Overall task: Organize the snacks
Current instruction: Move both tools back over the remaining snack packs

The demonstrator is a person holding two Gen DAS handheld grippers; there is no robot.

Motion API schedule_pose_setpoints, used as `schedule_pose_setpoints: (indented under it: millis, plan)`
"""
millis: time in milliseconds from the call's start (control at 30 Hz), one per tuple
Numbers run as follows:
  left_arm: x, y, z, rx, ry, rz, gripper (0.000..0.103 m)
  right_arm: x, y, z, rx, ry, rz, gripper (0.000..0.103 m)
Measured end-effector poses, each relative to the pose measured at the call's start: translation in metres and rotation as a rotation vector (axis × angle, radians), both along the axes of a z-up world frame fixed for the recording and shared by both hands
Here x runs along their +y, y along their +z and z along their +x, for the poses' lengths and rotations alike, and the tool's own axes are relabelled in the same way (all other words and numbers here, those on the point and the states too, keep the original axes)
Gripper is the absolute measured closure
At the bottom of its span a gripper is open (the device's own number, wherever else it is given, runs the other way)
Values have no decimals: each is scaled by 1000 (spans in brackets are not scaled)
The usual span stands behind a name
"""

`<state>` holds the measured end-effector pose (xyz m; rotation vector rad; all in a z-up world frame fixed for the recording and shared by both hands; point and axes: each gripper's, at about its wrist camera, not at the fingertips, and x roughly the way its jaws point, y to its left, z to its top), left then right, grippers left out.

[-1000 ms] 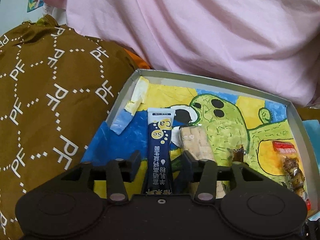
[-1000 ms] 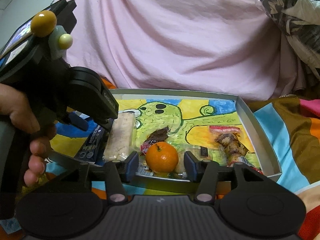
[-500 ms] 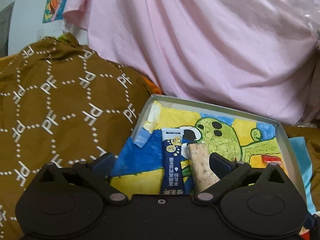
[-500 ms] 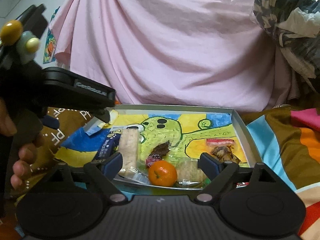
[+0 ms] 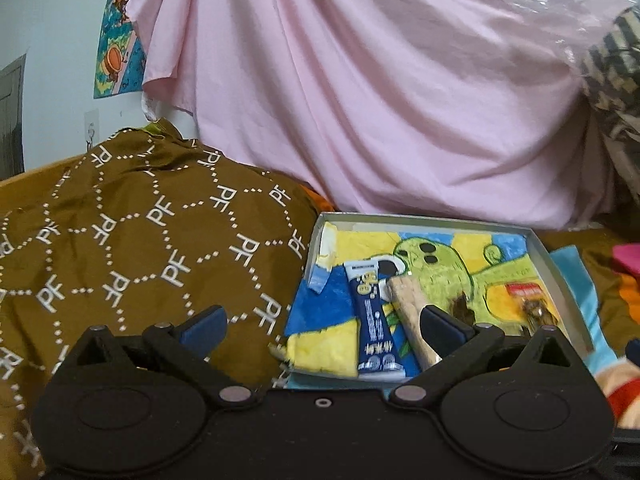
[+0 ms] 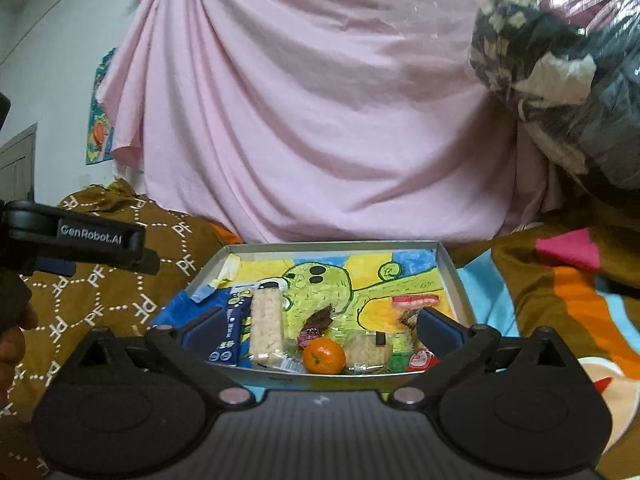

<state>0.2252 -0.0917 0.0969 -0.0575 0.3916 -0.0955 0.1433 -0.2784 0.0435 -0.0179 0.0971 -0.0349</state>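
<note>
Left tongs [image 5: 322,322] wide, nothing gripped, blue sachet [image 5: 370,318] beyond them in grey tray [image 5: 424,218], right tongs [image 6: 320,326] opening, empty — orange [image 6: 324,356] and rice bar [image 6: 266,326] lying past the tips, untouched

Hidden behind one black finger: part of the red snack packet [image 6: 416,322]. Cut off at left edge: a hand [image 6: 14,336]. Too blurry: small brown snack [image 5: 462,307].

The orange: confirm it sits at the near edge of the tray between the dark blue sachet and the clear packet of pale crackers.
Wrong neighbour. In the right wrist view the orange sits at the tray's near edge between the long cracker bar and the clear cracker packet; the blue sachet lies beyond the bar.
</note>
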Motion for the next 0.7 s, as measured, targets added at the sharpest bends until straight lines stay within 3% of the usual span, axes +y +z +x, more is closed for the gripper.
schedule_pose_setpoints:
  millis: [400,700]
  plan:
    - [30,-16,-80,-6,21,98,1,35,-7,-68,24,59,-86,0]
    - [50,-37,-114,57,-1,158,1,55,-23,-95,134,119,-98,0]
